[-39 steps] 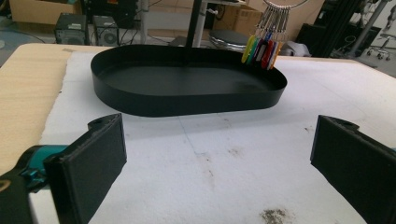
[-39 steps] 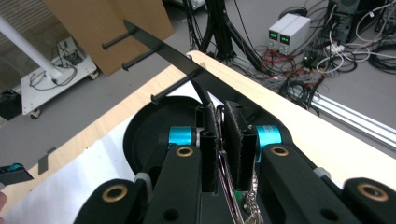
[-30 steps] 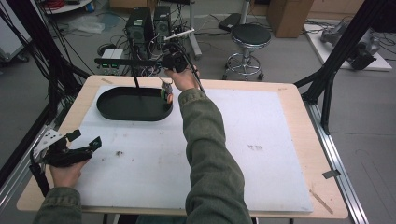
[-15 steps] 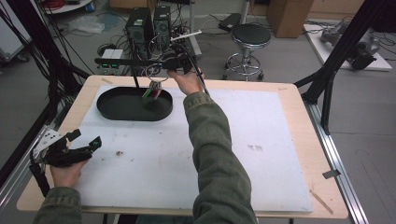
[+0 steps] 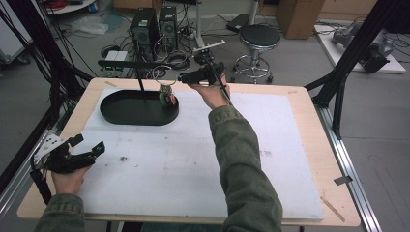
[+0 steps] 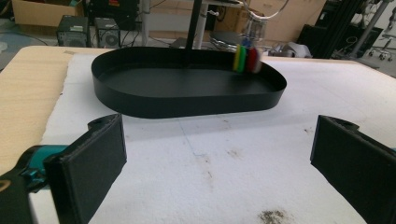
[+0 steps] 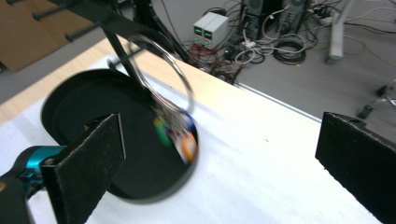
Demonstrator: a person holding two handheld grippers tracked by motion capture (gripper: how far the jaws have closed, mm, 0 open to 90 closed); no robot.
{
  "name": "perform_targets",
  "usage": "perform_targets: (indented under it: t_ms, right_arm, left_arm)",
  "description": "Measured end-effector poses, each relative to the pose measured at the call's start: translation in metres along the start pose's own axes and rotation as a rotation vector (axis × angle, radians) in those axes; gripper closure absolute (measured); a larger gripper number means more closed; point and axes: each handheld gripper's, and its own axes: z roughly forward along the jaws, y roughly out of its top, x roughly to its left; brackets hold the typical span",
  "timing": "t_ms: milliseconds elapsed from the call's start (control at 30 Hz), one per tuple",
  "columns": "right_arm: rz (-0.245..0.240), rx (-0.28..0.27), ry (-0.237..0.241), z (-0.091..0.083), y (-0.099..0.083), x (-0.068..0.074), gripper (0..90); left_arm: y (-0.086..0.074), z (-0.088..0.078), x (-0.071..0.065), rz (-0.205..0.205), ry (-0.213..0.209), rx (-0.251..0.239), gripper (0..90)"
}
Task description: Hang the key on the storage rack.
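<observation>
Wooden table [image 5: 309, 96] with a white mat [image 5: 193, 159] over most of its top. A black oval tray [image 5: 138, 107] sits on the mat at the far left.

Right gripper [image 5: 186, 77]: held out past the far edge of the table, just beyond the tray's right end. In the right gripper view the jaws stand wide apart, released, nothing between them. Ahead of the fingers [image 7: 91, 163] and a little to their left hangs a wire ring [image 7: 161, 70] carrying a cluster of small coloured pieces [image 7: 175, 133], green, yellow, orange and blue, blurred. The cluster is over the near rim of the tray, well clear of both fingers. The black post [image 7: 123, 51] of a stand rises behind it.

Left gripper [image 5: 89, 147]: low at the near left corner of the mat, in the person's left hand [image 5: 70, 176]. Jaws spread wide, released, holding nothing. Straight ahead of them lies the tray, well apart across bare mat. The coloured pieces show at the tray's far right rim, beyond the right finger's line. A small dark speck [image 6: 273, 215] lies on the mat between the fingers, near the right one. Whether the cluster touches the tray, I cannot tell.
</observation>
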Motion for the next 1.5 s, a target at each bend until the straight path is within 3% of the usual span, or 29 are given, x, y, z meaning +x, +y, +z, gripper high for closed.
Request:
perform_targets:
  t_ms: [67, 200, 267, 367, 500, 700, 967, 1100, 1233, 1367, 1500]
  right_arm:
    - [0.001, 0.001, -0.022, -0.006, -0.008, -0.002, 0.4]
    - [-0.057, 0.043, -0.055, -0.013, -0.022, -0.001, 0.4]
    - [-0.062, 0.059, -0.03, -0.018, -0.029, -0.003, 0.4]
    - [-0.08, 0.1, -0.034, -0.023, -0.036, -0.006, 0.4]
    - [-0.061, 0.138, -0.048, -0.031, -0.05, -0.011, 0.4]
    - [-0.042, 0.135, -0.048, -0.046, -0.068, -0.018, 0.4]
    - [0.006, 0.141, -0.015, -0.067, -0.089, -0.029, 0.4]
    - [-0.003, 0.152, -0.042, -0.076, -0.1, -0.032, 0.5]
    - [0.035, 0.178, -0.068, -0.081, -0.114, -0.041, 0.5]
    - [0.037, 0.184, -0.085, -0.087, -0.127, -0.046, 0.4]
    - [0.054, 0.181, -0.073, -0.094, -0.142, -0.053, 0.5]
  left_arm:
    - [0.0, 0.0, 0.0, 0.0, 0.001, -0.003, 3.9]
    - [0.0, 0.0, 0.0, 0.001, -0.001, -0.001, 3.9]
    - [0.0, -0.001, 0.0, -0.001, -0.003, -0.003, 3.9]
    - [0.0, 0.0, -0.001, 0.002, -0.001, 0.001, 3.9]
    - [0.0, -0.001, -0.001, 0.006, 0.001, 0.005, 3.9]
    - [0.0, -0.001, -0.002, 0.009, 0.001, 0.006, 3.9]
    - [0.0, -0.004, -0.002, 0.009, 0.004, 0.007, 3.9]
    - [-0.001, -0.004, -0.002, 0.009, 0.004, 0.007, 3.9]
    - [0.0, -0.004, -0.003, 0.009, 0.004, 0.006, 3.9]
    - [0.0, -0.004, -0.002, 0.006, 0.003, 0.005, 3.9]
    - [-0.001, -0.004, -0.003, 0.004, 0.002, 0.009, 3.9]
